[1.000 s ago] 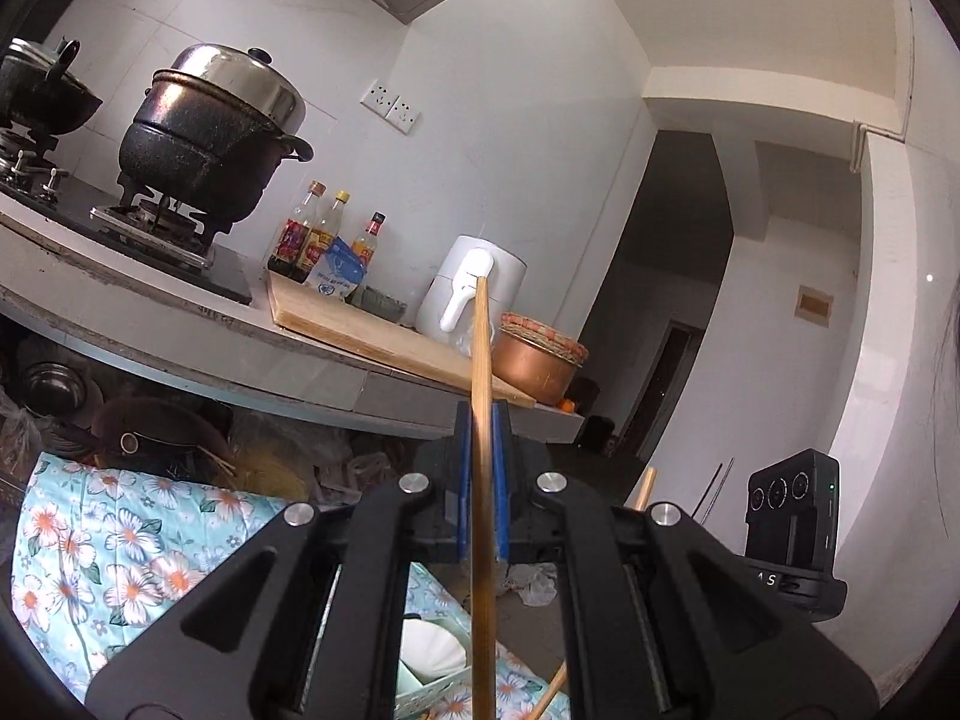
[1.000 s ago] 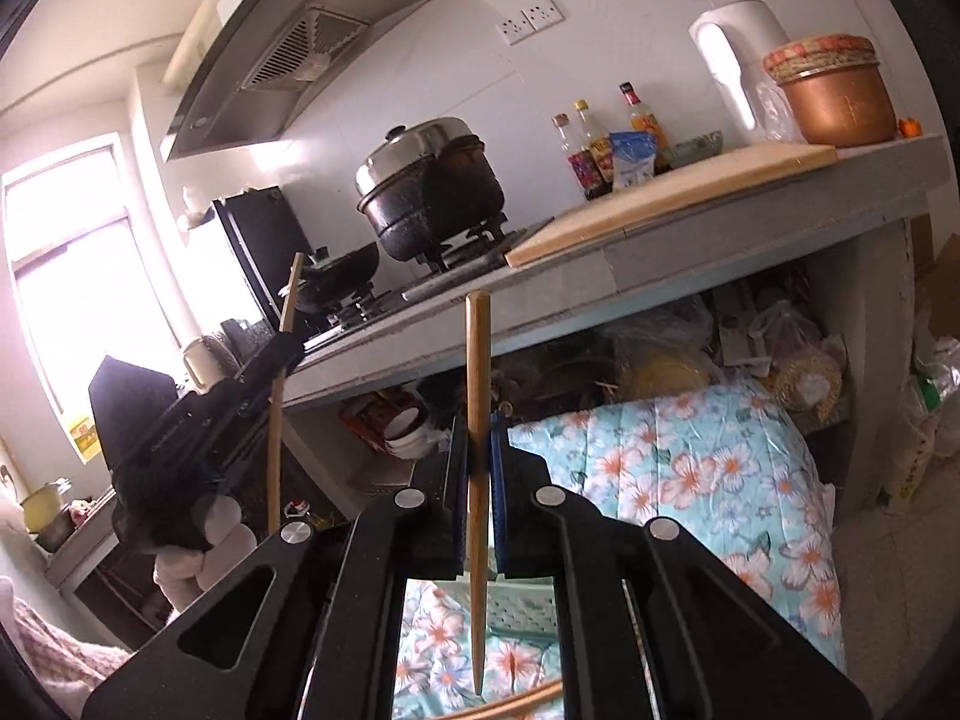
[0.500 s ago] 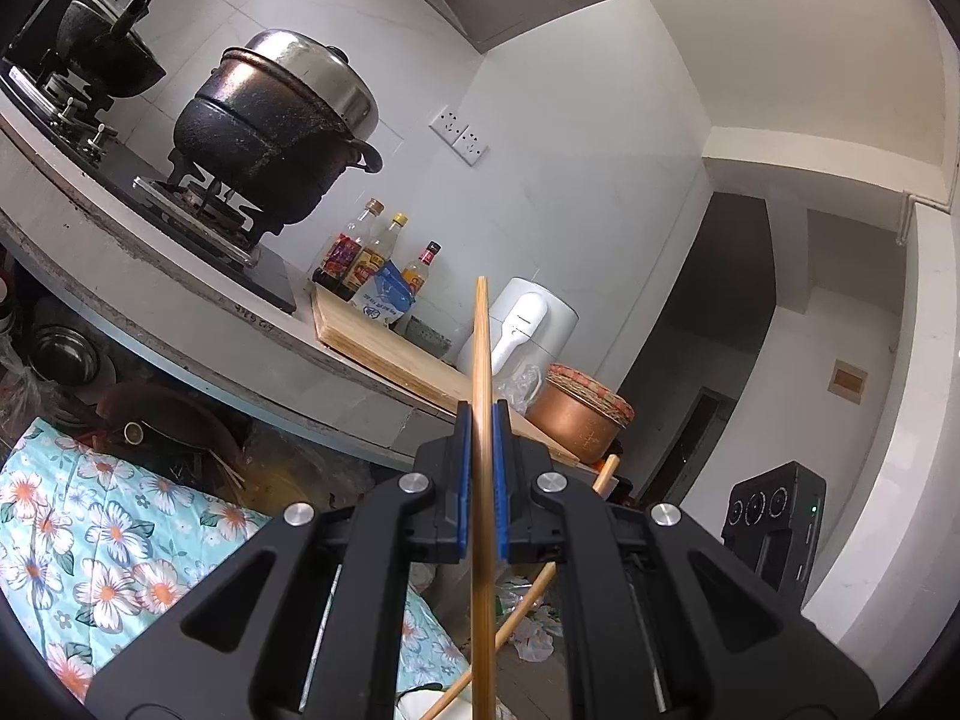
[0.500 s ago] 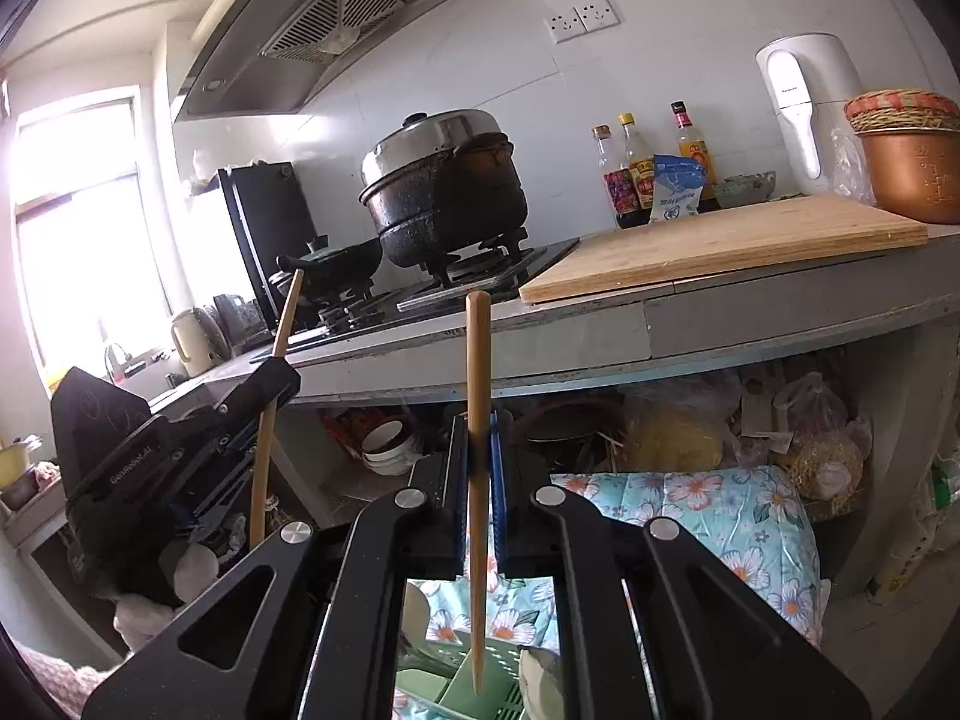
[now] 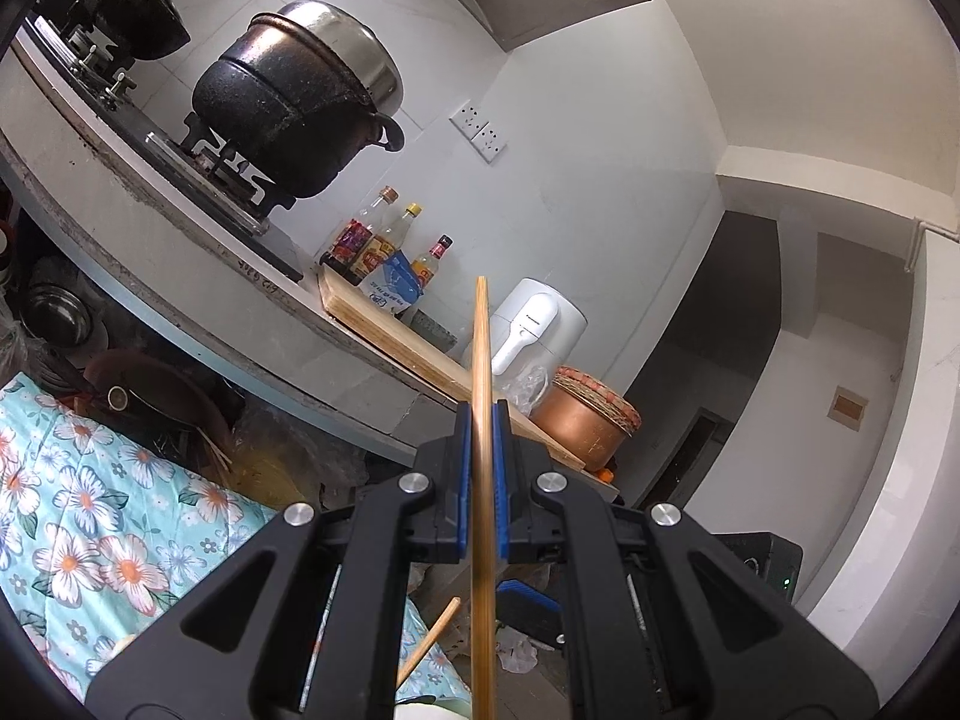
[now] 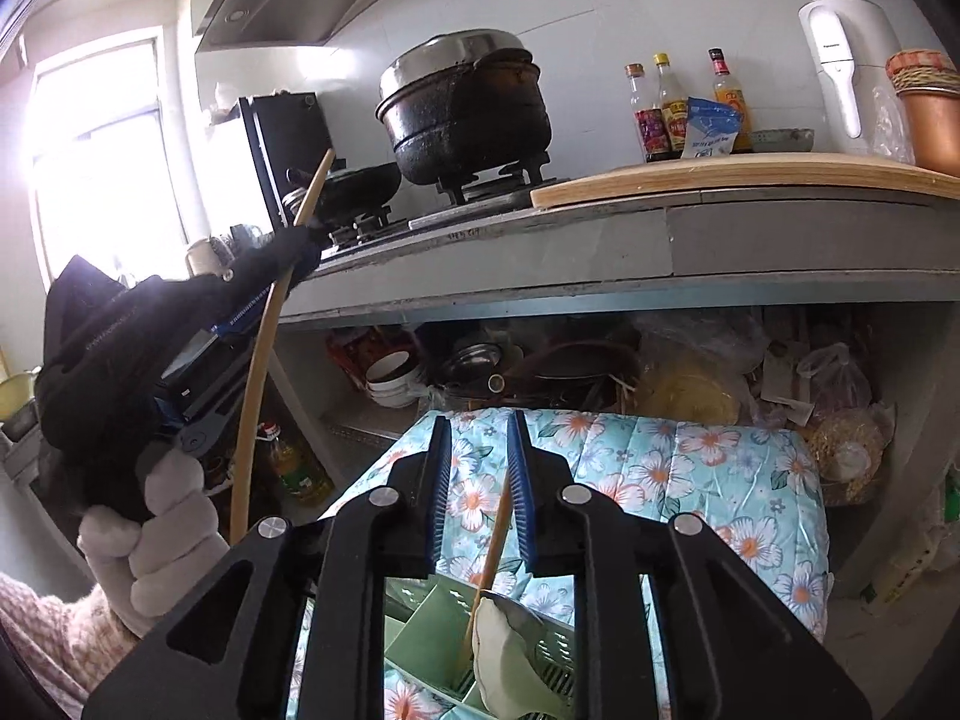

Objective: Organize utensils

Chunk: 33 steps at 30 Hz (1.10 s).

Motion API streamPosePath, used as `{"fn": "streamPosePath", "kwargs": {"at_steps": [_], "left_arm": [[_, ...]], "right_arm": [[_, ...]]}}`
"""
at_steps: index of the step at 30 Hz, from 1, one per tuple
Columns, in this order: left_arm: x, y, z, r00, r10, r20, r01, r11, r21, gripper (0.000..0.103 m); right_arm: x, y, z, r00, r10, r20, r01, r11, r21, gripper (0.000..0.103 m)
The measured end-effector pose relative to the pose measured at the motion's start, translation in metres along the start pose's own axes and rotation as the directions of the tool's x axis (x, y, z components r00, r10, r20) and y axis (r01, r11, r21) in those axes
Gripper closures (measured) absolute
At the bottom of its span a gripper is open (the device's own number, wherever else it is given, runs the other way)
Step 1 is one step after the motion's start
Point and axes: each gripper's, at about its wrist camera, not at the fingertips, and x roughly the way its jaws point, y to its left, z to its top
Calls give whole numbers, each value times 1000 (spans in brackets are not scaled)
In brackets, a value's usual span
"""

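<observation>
Kitchen counter of grey concrete (image 6: 780,240) runs across the upper half of the right wrist view, with a blackened pot (image 6: 468,102) on a gas burner at centre and a wooden cutting board (image 6: 744,180) to its right. Behind the board stand three sauce bottles (image 6: 666,108) whose labels are too small to read, and a white appliance (image 6: 840,66) at the upper right bears small grey lettering that looks like "Panasonic".

At lower centre the right gripper (image 6: 477,480) has its blue-padded jaws opening; a slim, pale bamboo chopstick (image 6: 489,564) leans between them, free of both pads, its lower end down in a green slotted utensil holder (image 6: 420,618) on the floral cloth (image 6: 690,480).

At the left edge, a hand in a white glove (image 6: 156,534) carries the left gripper (image 5: 480,480), pressed together on a second chopstick (image 5: 482,396), a long straight tan stick standing upright.
</observation>
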Motion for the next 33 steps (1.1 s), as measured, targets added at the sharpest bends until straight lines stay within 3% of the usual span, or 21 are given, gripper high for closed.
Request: {"fn": "streamPosePath", "kwargs": {"at_steps": [5,10,20,33], "left_arm": [[9,5,-10,1000,1,18,-1,1000,-16,97],[21,11,-22,998,50,35,-49,999,-21,97],[32,27,-48,974,221,53,-222,975,4,97],[18,17,-51,967,256,4,-256,965,65,97]], "right_arm": [[-29,-13,-2,999,-2,50,-1,999,50,82],[-50,-22,-9,997,-6,78,-1,997,83,82],[-71,-43,-18,995,-11,101,-2,992,123,82],[-91,-43,-25,993,-41,113,24,990,142,82]]}}
